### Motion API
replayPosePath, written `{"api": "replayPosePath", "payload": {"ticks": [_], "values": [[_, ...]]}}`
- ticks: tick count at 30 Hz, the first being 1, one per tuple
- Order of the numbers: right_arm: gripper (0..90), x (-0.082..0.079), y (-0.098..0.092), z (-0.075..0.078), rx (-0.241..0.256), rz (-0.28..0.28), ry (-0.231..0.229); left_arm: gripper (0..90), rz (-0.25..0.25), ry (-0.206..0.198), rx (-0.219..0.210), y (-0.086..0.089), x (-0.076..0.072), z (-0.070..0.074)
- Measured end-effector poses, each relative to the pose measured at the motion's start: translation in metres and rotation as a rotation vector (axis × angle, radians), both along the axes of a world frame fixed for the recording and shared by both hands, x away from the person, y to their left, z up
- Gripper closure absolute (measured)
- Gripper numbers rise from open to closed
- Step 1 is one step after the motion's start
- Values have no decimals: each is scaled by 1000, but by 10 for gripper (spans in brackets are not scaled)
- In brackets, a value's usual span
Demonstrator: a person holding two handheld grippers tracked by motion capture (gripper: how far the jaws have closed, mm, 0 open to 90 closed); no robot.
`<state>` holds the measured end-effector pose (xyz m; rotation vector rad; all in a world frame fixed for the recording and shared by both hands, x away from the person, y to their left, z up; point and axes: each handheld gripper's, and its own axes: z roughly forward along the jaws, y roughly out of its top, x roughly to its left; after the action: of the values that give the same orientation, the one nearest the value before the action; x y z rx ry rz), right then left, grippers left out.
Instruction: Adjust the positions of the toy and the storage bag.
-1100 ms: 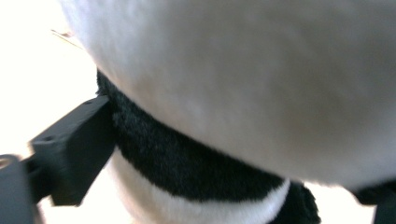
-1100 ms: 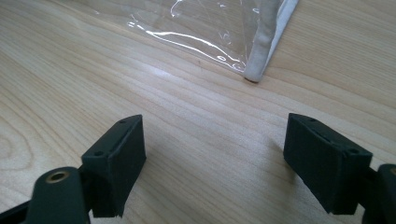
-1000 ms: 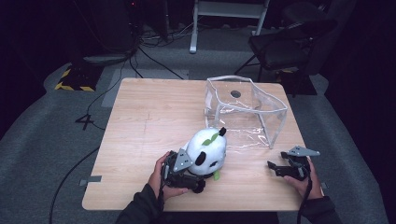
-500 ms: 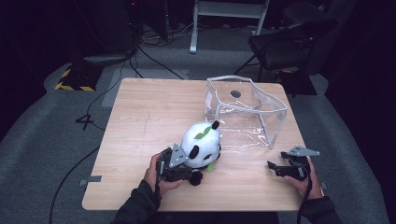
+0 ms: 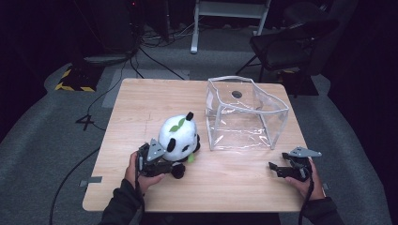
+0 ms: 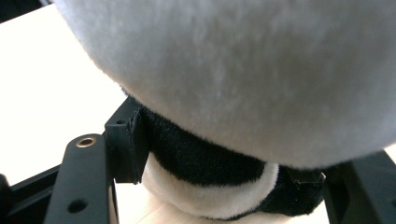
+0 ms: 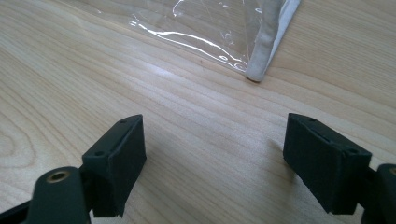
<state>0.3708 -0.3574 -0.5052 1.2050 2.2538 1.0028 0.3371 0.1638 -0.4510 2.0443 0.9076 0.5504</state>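
A white and black panda plush (image 5: 179, 135) with a green leaf on its head sits tilted at the table's front left. My left gripper (image 5: 174, 169) is shut on its lower part. In the left gripper view the black jaws press a black and white limb (image 6: 210, 186) from both sides, under the plush's big white body. A clear plastic bag (image 5: 244, 117) with white edging stands open on the right half of the table. My right gripper (image 5: 278, 168) rests open near the front right edge. Its jaws (image 7: 215, 158) are wide apart over bare wood, short of the bag's corner (image 7: 261, 51).
The wooden table (image 5: 141, 103) has bare room at its left and far side. Beyond it, on the grey floor, stand a dark chair (image 5: 286, 42), white stand legs (image 5: 225, 14), loose cables (image 5: 155, 56) and a yellow and black striped strip (image 5: 75, 86).
My left gripper has carried the panda plush leftward, away from the clear bag. The right gripper has stayed still and open.
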Motion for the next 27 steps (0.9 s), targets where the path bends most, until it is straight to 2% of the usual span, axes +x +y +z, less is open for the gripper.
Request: {"api": "replayPosePath", "payload": {"ticks": [8,9,12,17,18,22,25,27], "values": [[239,-1,0,2,-16,25,-5,353,44,14,-16,39,0,-1],[239,-1,0,2,-16,25,-5,353,44,14,-16,39,0,-1],[256,-2,2,10,-20,37,-24,353,56,22,-20,56,-6,-2],[257,-7,10,40,26,84,-84,355,72,38,-32,70,-17,-6],[258,-8,12,47,27,95,-95,357,76,35,-26,72,-18,-5],[284,-11,21,73,29,118,-150,361,85,40,-48,76,-20,-8],[306,-12,29,92,18,134,-192,360,90,30,-50,75,-19,-8],[310,-12,32,104,32,153,-210,354,94,27,-52,73,-18,-8]]}}
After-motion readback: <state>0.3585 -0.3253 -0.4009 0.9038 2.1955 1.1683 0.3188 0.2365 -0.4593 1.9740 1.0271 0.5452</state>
